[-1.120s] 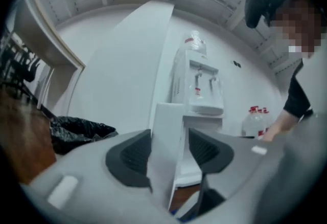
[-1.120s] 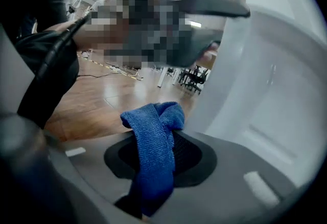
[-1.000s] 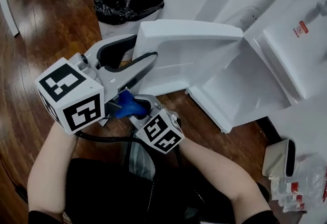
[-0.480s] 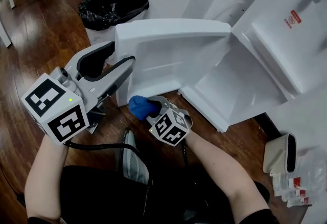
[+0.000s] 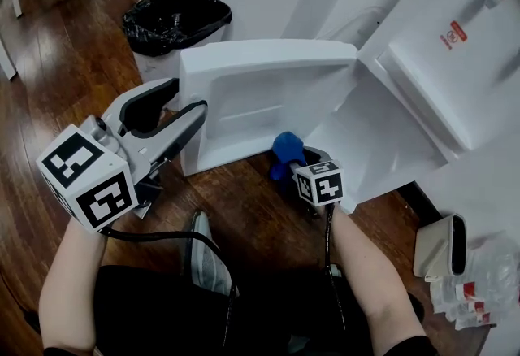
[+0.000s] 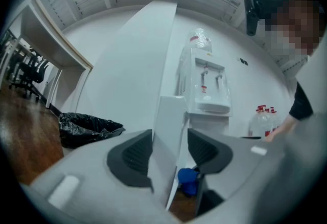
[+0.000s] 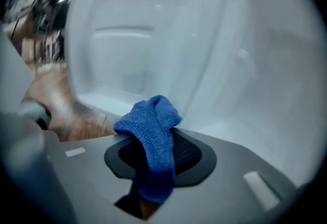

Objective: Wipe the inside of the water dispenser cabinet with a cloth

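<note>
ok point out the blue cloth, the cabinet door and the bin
blue cloth [image 5: 286, 151], head view, bunched front end
cabinet door [image 5: 268, 93], head view, inner panel
bin [image 5: 175, 18], head view, black liner

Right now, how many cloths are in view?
1. The blue cloth is pinched in the right gripper, low by the open cabinet door. No other shows, though part of the cabinet interior is hidden.
</note>
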